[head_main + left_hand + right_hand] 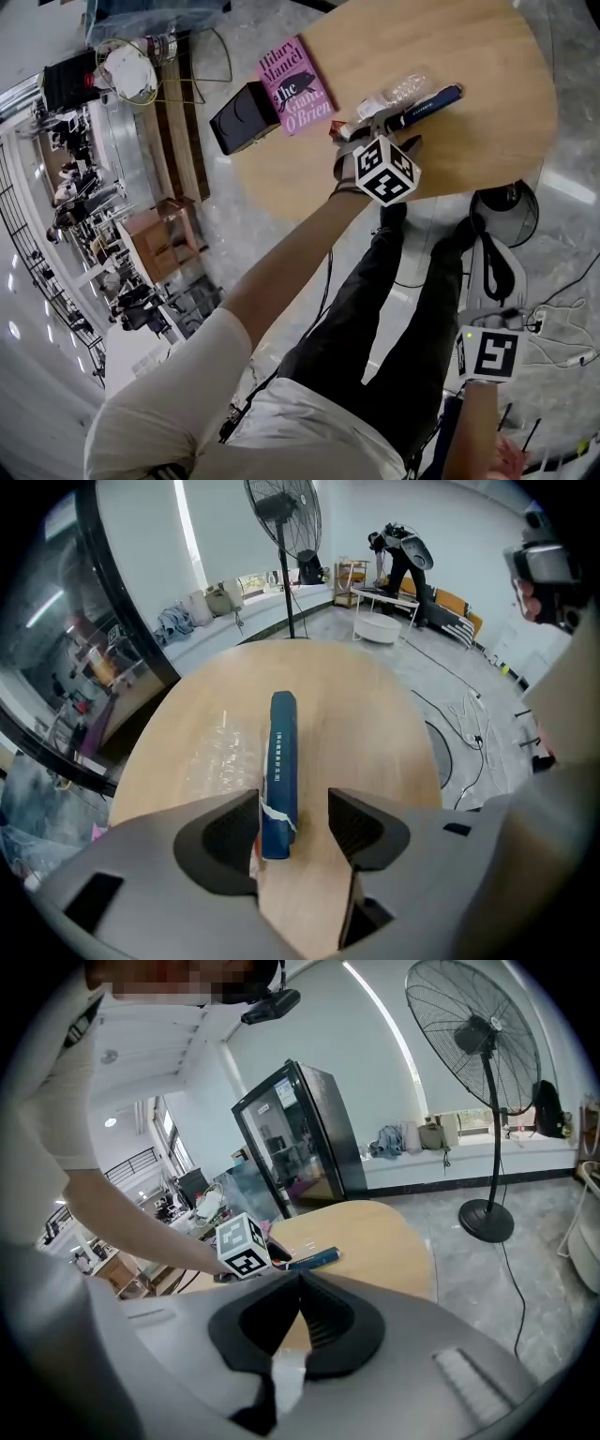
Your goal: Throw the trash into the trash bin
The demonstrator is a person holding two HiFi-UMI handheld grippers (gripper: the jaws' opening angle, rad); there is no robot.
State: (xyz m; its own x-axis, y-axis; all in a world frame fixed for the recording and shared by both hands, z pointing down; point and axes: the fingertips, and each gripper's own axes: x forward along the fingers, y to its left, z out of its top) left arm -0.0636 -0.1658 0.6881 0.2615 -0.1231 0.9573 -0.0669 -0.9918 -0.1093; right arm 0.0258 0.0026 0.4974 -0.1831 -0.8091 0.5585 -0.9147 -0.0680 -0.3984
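Note:
A long blue carton (427,105) with a torn near end lies on the round wooden table (469,56), beside a crumpled clear plastic wrapper (398,91). My left gripper (375,131) points steeply down over the carton's near end. In the left gripper view the blue carton (280,761) lies between the open jaws of the left gripper (293,822), close against the left pad, with a gap on the right. My right gripper (487,356) hangs low beside the person's legs, off the table. Its jaws are shut tip to tip (300,1283); I cannot tell what the white patch behind them is.
A pink book (293,84) and a black box (242,117) lie at the table's left edge. A standing fan (478,1035) and a glass-door fridge (295,1133) stand beyond the table (375,1232). Cables (553,328) trail on the floor to the right.

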